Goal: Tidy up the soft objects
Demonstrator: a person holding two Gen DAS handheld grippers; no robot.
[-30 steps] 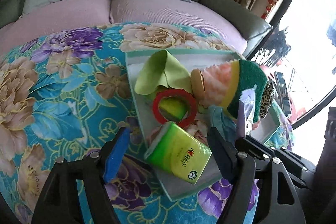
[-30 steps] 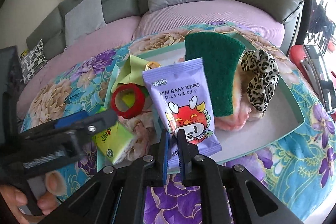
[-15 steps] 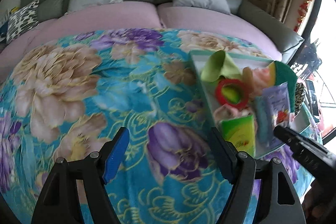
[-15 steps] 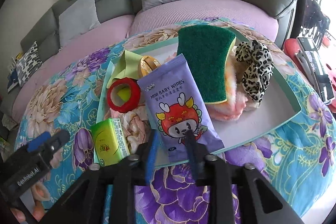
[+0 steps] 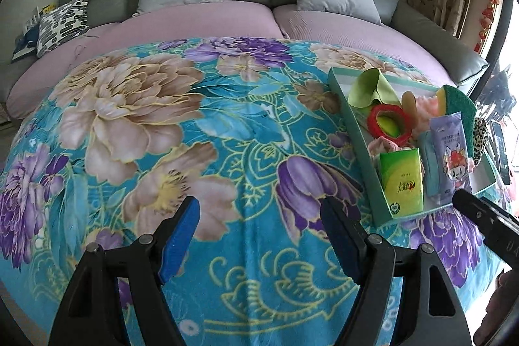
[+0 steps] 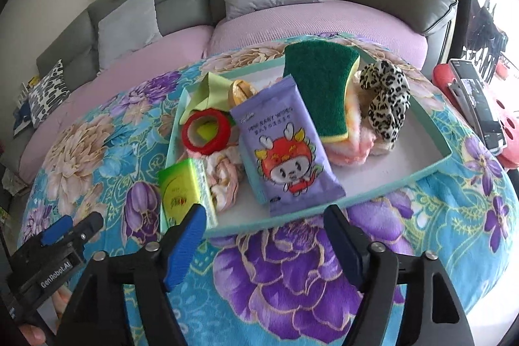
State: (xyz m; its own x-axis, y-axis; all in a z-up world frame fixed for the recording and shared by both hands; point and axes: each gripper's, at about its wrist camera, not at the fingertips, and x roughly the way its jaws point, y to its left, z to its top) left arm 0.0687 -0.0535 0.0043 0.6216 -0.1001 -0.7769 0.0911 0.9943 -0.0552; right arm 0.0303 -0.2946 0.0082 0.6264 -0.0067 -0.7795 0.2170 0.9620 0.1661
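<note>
Right wrist view: right gripper (image 6: 264,240) just opened and empty — baby wipes pack (image 6: 285,145) lying released in the teal tray (image 6: 436,166), among sponge (image 6: 319,86) and tissue pack (image 6: 181,193). Left gripper (image 5: 259,235) spread wide over bare floral blanket (image 5: 136,119), likely done.

right claw (image 6: 264,244) opened, released wipes pack (image 6: 285,148) | left claw (image 5: 259,235) swung off tray (image 5: 353,119)
</note>
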